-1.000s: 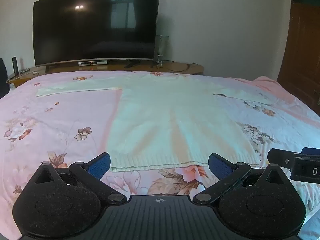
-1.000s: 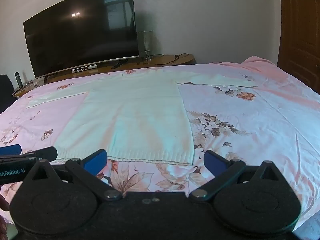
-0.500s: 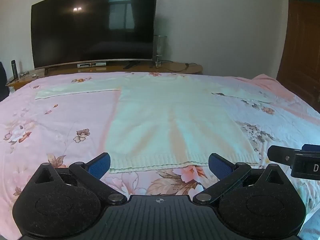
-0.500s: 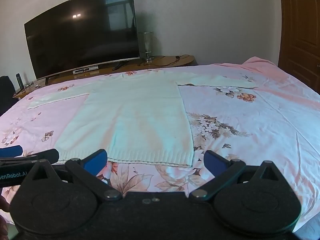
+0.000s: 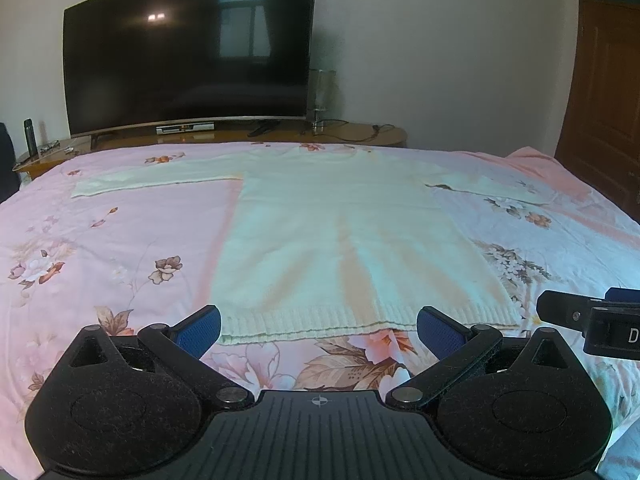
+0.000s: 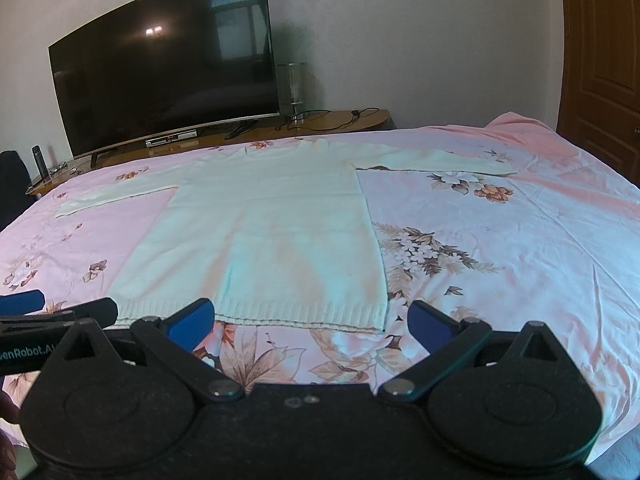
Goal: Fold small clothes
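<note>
I see the bed (image 5: 100, 240) under a pink floral sheet, and spread flat across it, sleeves out, the pale knit sweater (image 5: 340, 240), its ribbed hem (image 5: 360, 322) nearest me. My left gripper (image 5: 318, 330) and right gripper (image 6: 310, 322) both gape wide, empty, just short of that hem. The knit looks soft, light and stretchy; I'd pinch the hem corners.

Bed (image 5: 120, 240) in front of me, pink floral sheet. One cream knit sweater (image 5: 340, 248) lies flat on it, sleeves spread out both sides, ribbed hem twd me, neck at far edge.
</note>
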